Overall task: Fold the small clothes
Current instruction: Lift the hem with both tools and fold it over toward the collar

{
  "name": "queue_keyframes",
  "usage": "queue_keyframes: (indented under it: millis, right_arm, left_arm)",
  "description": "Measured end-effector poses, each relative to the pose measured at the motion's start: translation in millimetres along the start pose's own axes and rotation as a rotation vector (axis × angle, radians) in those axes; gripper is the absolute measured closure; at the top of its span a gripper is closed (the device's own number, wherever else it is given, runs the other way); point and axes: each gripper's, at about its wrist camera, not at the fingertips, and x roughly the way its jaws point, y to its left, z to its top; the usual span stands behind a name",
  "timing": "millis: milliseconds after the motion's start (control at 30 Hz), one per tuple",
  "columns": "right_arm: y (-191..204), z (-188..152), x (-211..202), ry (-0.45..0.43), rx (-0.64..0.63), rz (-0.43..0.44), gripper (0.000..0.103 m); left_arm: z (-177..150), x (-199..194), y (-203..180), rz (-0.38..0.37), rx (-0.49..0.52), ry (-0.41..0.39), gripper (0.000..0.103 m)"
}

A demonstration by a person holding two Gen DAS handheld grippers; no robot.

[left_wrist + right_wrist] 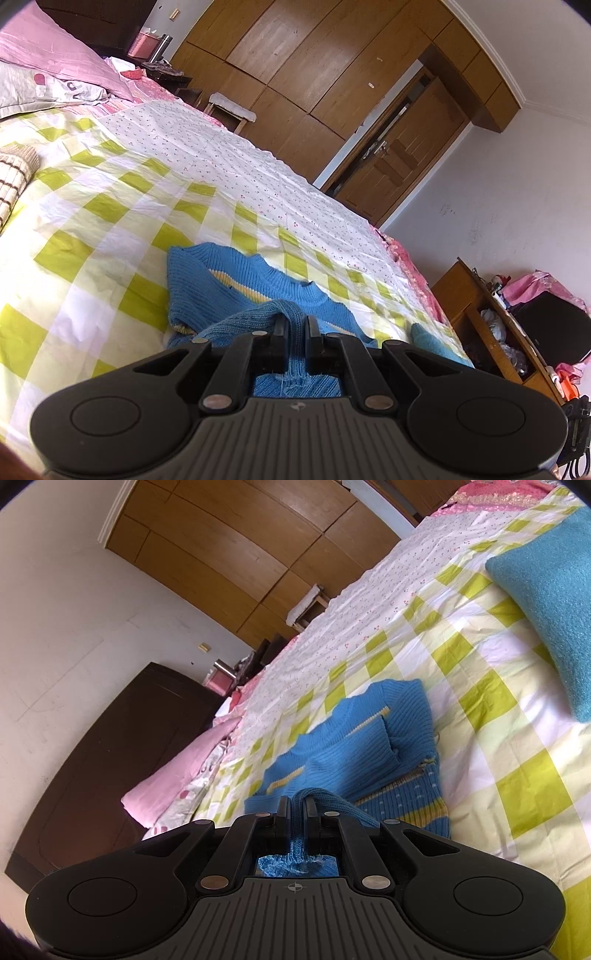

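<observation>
A small blue knitted sweater [229,284] with yellow stripes lies on the green-and-white checked bedspread [92,229]. My left gripper [295,321] is shut on a raised fold of its near edge, and knit runs back between the fingers. In the right wrist view the same sweater [373,738] lies with one sleeve folded across its body. My right gripper [294,802] is shut on another bunch of the near edge, lifted off the bedspread [498,701]. Both pinched folds arch up from the flat part.
Pink pillows [48,51] lie at the bed's head and a brown-checked cloth [14,177] at the left. A teal folded cloth [554,598] rests right of the sweater. A wooden wardrobe [314,66], a stool [231,107] and a cluttered shelf [498,325] stand beyond the bed.
</observation>
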Motion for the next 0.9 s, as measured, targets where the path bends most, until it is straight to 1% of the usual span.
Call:
queue_keyframes:
  millis: [167, 433, 467, 567, 667, 767, 900]
  right_arm:
    - [0.4, 14.4, 9.9, -0.024, 0.012, 0.026, 0.096]
    - [1.3, 42.7, 31.5, -0.075, 0.027, 0.033, 0.096]
    - [1.1, 50.4, 39.7, -0.085, 0.034, 0.034, 0.096]
    - [0.9, 58.2, 49.3, -0.09, 0.039, 0.036, 0.096]
    - [-1.4, 69.5, 66.1, -0.093, 0.045, 0.026, 0.096]
    - [-8.4, 80.1, 84.0, -0.092, 0.08, 0.015, 0.096]
    - [-21.3, 91.5, 104.7, -0.104, 0.113, -0.029, 0.096]
  left_arm:
    - [9.1, 12.3, 1.6, -0.007, -0.017, -0.019, 0.09]
    - [31.1, 38.1, 5.2, -0.012, -0.021, -0.046, 0.09]
    - [33.8, 40.9, 5.9, -0.01, -0.022, -0.051, 0.09]
    - [42.7, 51.1, 9.9, -0.002, -0.029, -0.063, 0.09]
    - [50.7, 63.5, 14.8, 0.014, -0.034, -0.069, 0.09]
    - [58.2, 77.5, 19.6, 0.03, -0.039, -0.071, 0.09]
    - [65.1, 99.2, 24.8, 0.057, -0.043, -0.063, 0.09]
